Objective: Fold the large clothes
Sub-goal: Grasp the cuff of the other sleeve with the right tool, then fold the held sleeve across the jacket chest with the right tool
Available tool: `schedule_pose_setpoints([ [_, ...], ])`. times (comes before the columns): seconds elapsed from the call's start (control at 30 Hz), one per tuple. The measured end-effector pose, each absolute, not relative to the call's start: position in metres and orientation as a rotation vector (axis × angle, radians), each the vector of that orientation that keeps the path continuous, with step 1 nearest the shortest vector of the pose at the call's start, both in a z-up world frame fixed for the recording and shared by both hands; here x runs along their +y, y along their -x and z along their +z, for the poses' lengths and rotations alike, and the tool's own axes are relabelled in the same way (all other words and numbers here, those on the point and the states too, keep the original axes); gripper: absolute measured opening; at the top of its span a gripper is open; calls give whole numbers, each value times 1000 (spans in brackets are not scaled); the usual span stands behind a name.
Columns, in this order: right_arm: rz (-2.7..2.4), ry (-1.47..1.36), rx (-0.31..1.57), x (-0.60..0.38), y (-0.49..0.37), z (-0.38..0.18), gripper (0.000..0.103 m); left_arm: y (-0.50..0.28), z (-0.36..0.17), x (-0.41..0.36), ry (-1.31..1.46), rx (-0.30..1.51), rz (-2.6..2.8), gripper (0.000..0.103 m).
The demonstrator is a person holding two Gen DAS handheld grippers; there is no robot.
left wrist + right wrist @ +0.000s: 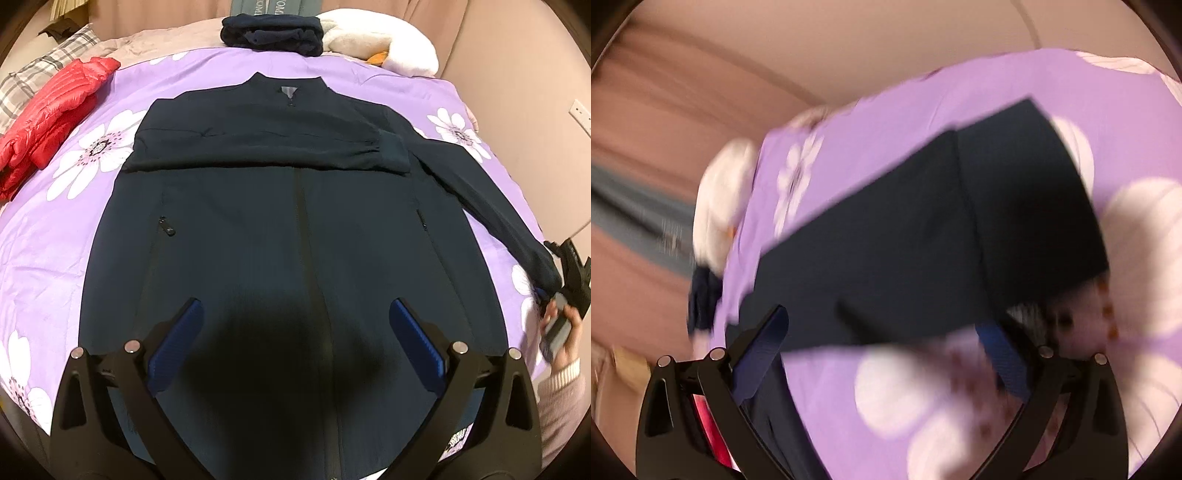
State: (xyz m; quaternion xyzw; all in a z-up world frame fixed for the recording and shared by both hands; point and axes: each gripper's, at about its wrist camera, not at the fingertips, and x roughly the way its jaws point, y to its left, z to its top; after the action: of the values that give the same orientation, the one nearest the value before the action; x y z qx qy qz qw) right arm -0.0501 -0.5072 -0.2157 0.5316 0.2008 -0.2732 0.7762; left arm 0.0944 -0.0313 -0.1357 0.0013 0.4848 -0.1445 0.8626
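A dark navy zip jacket (280, 229) lies face up on the purple flowered bedspread (55, 221). Its left sleeve is folded across the chest (266, 147). Its right sleeve (491, 199) stretches out to the right edge. My left gripper (295, 332) is open and empty, hovering above the jacket's lower front. My right gripper (570, 269) shows at the right edge by the sleeve's cuff. In the blurred right wrist view the right gripper (882, 332) is open, with the sleeve cuff (1015, 206) just ahead of its fingers and one blue pad (1001, 354) at the cuff's edge.
A red puffer jacket (51, 110) lies at the left of the bed. A folded dark garment (273, 33) and a white plush toy (388, 44) sit at the far edge. A plaid pillow (40, 70) is at far left. A wall (517, 66) stands to the right.
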Motion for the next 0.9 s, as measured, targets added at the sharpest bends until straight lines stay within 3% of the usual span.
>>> schedule_pose_setpoints([
  [0.07,-673,-1186,370,-517,49,-219,81,-98,-137,-30,1,1019,-293,101],
  [0.13,-727,-1194,348,-522,49,-223,32,-102,-138,-28,10,1023,-284,101],
  [0.23,-725,-1267,310,-527,48,-231,10,-107,-142,-23,13,1032,-271,101],
  [0.43,-682,-693,288,-483,-6,-98,8,-128,-149,-2,52,1038,-245,101],
  [0.63,-475,-163,355,-357,-126,24,8,-150,-148,28,159,1018,-231,101],
  [0.77,-310,97,430,-234,-212,38,8,-160,-144,61,231,993,-190,101],
  [0.9,-152,311,539,-117,-267,-10,8,-164,-144,95,269,978,-136,101],
])
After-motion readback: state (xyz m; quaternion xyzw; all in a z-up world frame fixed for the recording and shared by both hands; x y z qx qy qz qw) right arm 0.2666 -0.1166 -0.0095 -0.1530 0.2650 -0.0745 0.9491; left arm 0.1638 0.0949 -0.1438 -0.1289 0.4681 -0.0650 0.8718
